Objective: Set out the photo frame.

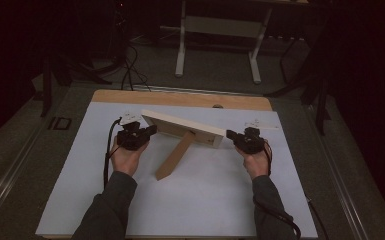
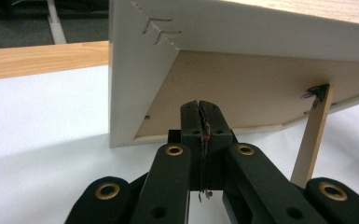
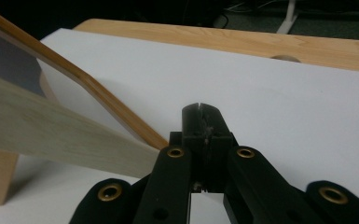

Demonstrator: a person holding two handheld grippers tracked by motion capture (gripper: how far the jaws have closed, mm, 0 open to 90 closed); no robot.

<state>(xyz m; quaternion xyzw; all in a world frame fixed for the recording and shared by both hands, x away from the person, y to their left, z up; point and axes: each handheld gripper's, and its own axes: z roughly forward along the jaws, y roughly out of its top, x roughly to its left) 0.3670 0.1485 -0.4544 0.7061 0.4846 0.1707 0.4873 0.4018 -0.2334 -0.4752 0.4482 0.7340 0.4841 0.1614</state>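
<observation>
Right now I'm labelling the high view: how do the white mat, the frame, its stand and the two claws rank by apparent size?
1. Mat
2. Frame
3. Stand
4. Left claw and right claw: look alike, so no ranking between them.

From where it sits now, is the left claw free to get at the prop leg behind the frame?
Probably yes. The left claw, shut and empty, sits at the picture frame end, and bare white sheet lies between it and the prop leg.
</observation>
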